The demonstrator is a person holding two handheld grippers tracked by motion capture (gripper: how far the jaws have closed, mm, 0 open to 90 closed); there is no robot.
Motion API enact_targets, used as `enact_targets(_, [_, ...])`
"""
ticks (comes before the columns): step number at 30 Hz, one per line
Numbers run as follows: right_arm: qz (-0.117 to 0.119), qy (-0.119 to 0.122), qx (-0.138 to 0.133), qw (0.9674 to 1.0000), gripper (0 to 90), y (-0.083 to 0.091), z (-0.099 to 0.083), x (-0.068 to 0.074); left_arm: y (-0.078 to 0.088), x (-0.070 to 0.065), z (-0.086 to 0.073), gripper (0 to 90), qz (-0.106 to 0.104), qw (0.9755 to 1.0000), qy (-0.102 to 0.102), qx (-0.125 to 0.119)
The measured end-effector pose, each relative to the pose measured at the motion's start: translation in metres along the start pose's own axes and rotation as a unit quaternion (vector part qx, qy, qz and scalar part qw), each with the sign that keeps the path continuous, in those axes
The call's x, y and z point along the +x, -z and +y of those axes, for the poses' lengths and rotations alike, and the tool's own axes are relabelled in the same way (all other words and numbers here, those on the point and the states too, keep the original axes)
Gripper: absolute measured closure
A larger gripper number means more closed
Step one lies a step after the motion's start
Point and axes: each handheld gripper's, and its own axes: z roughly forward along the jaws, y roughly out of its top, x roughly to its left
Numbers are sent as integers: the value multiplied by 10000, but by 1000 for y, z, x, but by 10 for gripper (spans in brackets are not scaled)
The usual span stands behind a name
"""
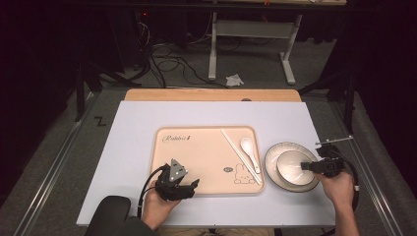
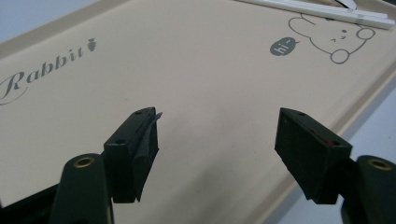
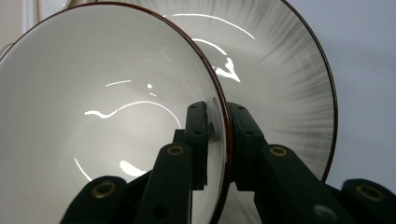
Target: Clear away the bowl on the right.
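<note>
The right gripper (image 1: 309, 166) is clamping the right rim of the bowl (image 1: 294, 166), one jaw inside the rim and one outside, as the right gripper view makes plain. The bowl is sitting in the plate (image 1: 275, 171), on the white mat just right of the tray (image 1: 196, 184). This looks like the grasping step, with the bowl not yet lifted. The next move probably calls for raising the bowl straight up, keeping it level so the thin rim is not slipping from the pads, then carrying it left over the tray, clear of the spoon (image 1: 250, 151) and chopsticks (image 1: 238, 155). The left gripper (image 1: 189, 186) is hovering over the tray's near edge, jaws apart and holding nothing.
</note>
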Motion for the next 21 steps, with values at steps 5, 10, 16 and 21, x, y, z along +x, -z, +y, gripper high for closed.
enact_targets(5, [217,-72,-41,9997,838,-2,4,-4,2,1,-3,304,53,10000,37,11])
enact_targets(10, [256,-13,-65,9996,840,-5,9,-2,5,2,-5,304,113,9999,84,-2])
enact_targets(16, [402,-3,-152,9991,836,-6,13,-3,8,4,-7,304,157,9998,128,0])
enact_targets(21, [406,51,-208,9989,835,-6,15,-2,8,4,-7,304,171,9998,137,3])
